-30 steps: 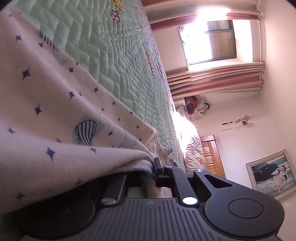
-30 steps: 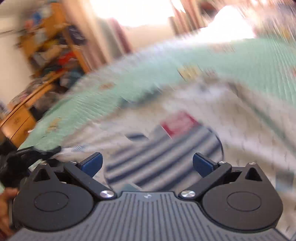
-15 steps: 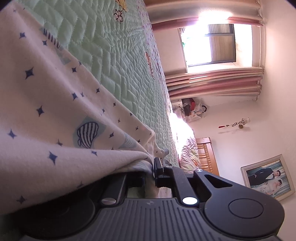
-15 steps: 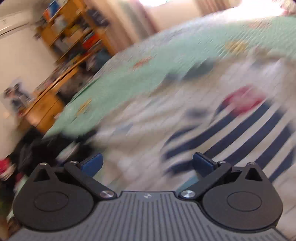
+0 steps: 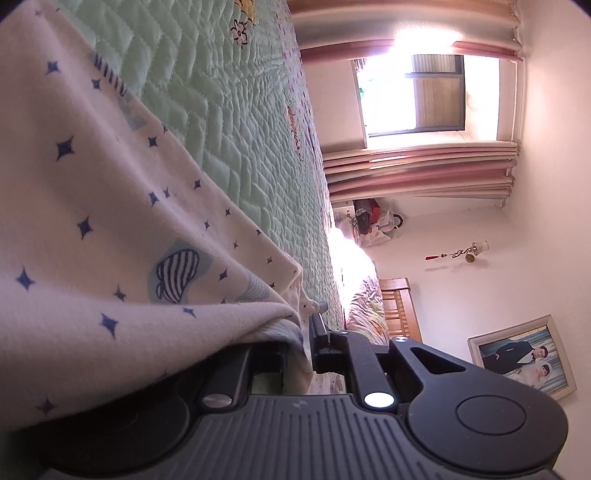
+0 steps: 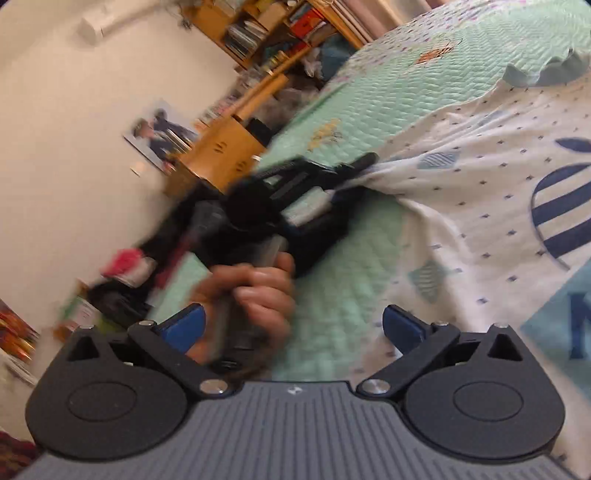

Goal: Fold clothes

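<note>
The left tongs [image 5: 308, 332] are clamped on a bunched edge of the garment [image 5: 110, 221], a white knit piece printed with small blue stars and striped balloon shapes; the cloth drapes over the left finger and hides most of it, while the right finger [image 5: 317, 325] shows as a thin dark bar pressed against the fold. The left view is rolled on its side, so the quilt [image 5: 229, 129], pale green and stitched in a herringbone pattern, runs up the frame with the garment lying on it from the tongs back toward the top left corner. Past the bed stand a window [image 5: 413, 96] with pink curtains [image 5: 421, 173], a wooden headboard [image 5: 400, 306] and a framed photo [image 5: 524, 358] on the wall. From the right wrist, the right tongs [image 6: 293, 326] are spread wide and hold nothing, their blue pads [image 6: 400, 326] hanging above bare quilt [image 6: 388, 92] just beside the garment's [image 6: 480, 166] near edge. In that view the garment spreads across the right side of the bed, showing a large navy-striped shape and a light blue panel at the far right. Its left corner is lifted off the quilt and pinched in the left tongs [image 6: 354, 166], which reach in from the left, blurred, with the person's left hand [image 6: 255, 291] gripping the handle right in front of the right tongs. A bookshelf [image 6: 266, 29] and a wooden cabinet [image 6: 221, 147] stand along the wall behind.
</note>
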